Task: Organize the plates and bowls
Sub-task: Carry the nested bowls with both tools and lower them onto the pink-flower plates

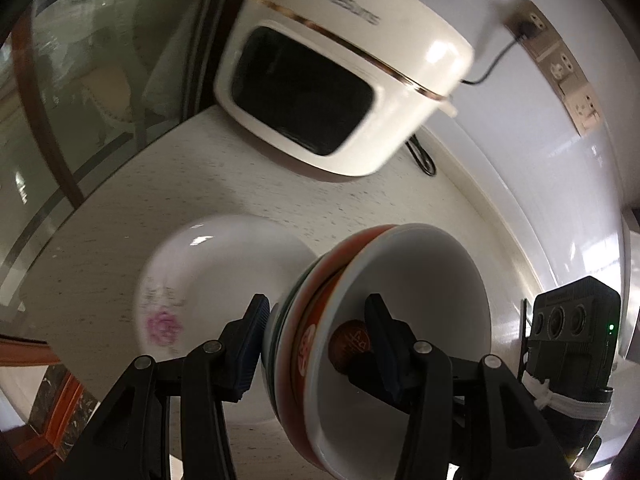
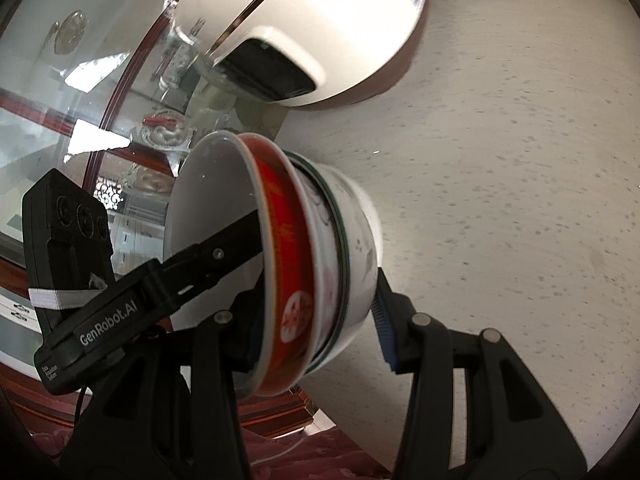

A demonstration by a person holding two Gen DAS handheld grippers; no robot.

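A stack of nested bowls (image 1: 360,320), white inside with a red band, is held tilted above the counter. My left gripper (image 1: 320,336) is shut on one side of its rim, one finger inside the top bowl. My right gripper (image 2: 316,312) is shut on the opposite side of the same stack (image 2: 296,248), one finger inside, one on the outer white bowl. The left gripper (image 2: 168,280) shows in the right wrist view. A white plate with a pink flower (image 1: 200,280) lies on the counter behind the stack.
A white rice cooker (image 1: 340,72) stands at the back of the speckled counter (image 2: 500,160), its cord running to wall sockets (image 1: 560,60). A glass-fronted cabinet (image 2: 80,100) is on the left. The right gripper's camera body (image 1: 572,344) shows at right.
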